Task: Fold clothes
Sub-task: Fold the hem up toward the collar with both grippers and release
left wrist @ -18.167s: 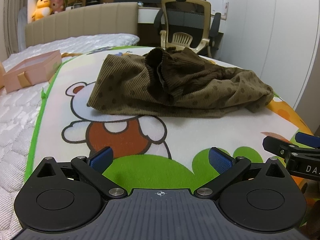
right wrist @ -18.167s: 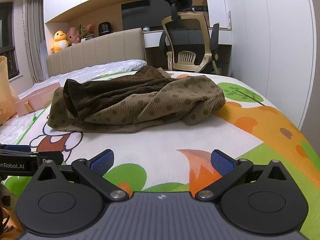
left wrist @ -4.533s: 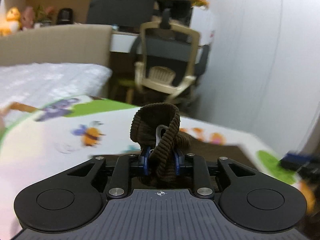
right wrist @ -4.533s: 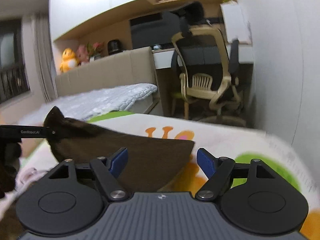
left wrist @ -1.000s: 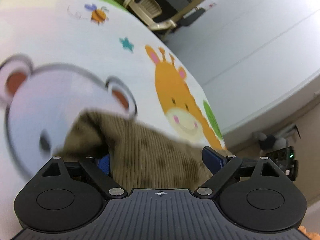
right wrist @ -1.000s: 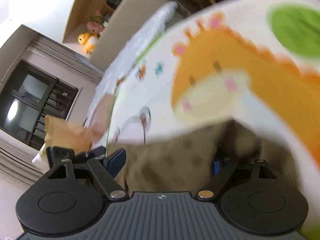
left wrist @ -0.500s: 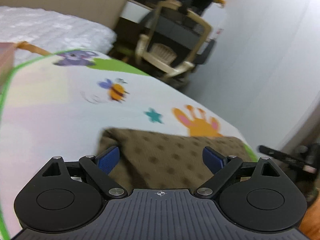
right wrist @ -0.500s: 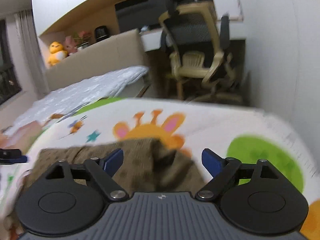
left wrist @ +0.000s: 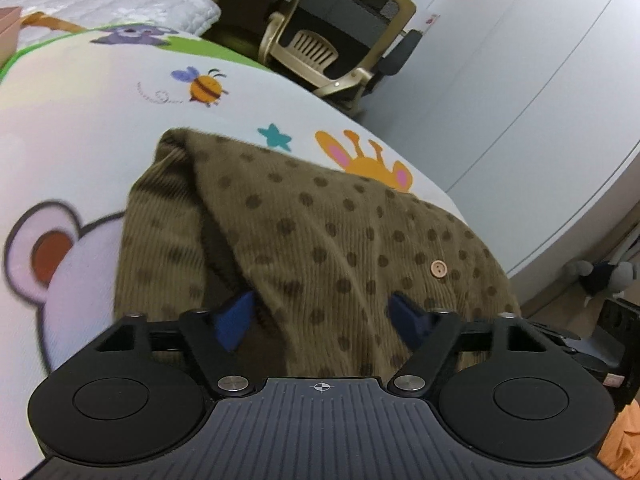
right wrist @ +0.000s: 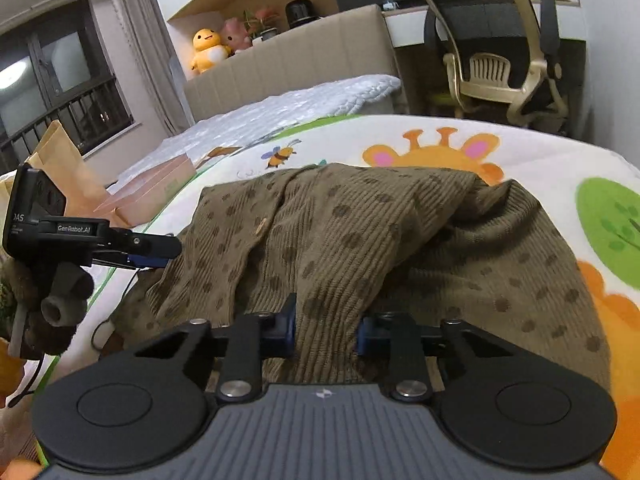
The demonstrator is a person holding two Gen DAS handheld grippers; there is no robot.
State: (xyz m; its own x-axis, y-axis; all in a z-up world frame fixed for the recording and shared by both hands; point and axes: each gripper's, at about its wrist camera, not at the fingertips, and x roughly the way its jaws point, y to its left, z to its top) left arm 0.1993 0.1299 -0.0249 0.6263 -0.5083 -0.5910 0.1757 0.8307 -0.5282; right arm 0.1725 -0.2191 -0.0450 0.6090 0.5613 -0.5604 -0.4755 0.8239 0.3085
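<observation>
Lying rumpled, dotted brown cardigan (right wrist: pixel 360 232): right claw (right wrist: pixel 326 330) pinching it, left claw (left wrist: pixel 322 318) closing, unclamped.

At nine o'clock in the right wrist view, the left gripper (right wrist: pixel 154 249) reads "GenRobot.AI" along its black arm and "DAS" on its camera housing.

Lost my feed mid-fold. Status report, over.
Right gripper just closed, jaws pinching the garment's near edge. Left gripper jaws closing, fabric between, not yet pinched. Garment spread on the mat. Nothing in the way.
</observation>
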